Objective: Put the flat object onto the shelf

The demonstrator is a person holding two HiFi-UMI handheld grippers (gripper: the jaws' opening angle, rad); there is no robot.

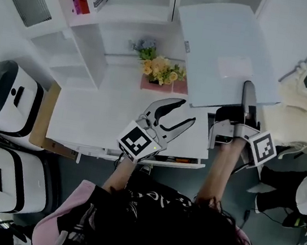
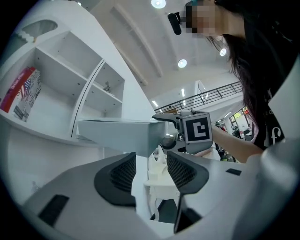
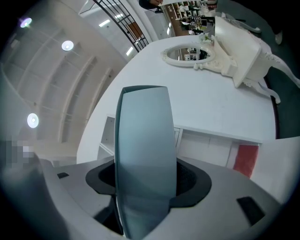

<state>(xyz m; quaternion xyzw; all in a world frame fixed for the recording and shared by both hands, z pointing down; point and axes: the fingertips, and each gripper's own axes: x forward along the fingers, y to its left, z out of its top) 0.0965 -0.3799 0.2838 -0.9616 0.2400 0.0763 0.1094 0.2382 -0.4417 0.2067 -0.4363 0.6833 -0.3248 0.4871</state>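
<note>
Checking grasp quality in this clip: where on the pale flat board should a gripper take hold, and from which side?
I'd take the flat board at its near edge, coming from the person's side, pads on the two broad faces: it is thin and wide, so only an edge fits. The right gripper is clamped there this way.

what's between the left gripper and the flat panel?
Only bare white tabletop, per the head view. The left gripper stands open and empty beside the flat panel, which the right gripper holds.
</note>
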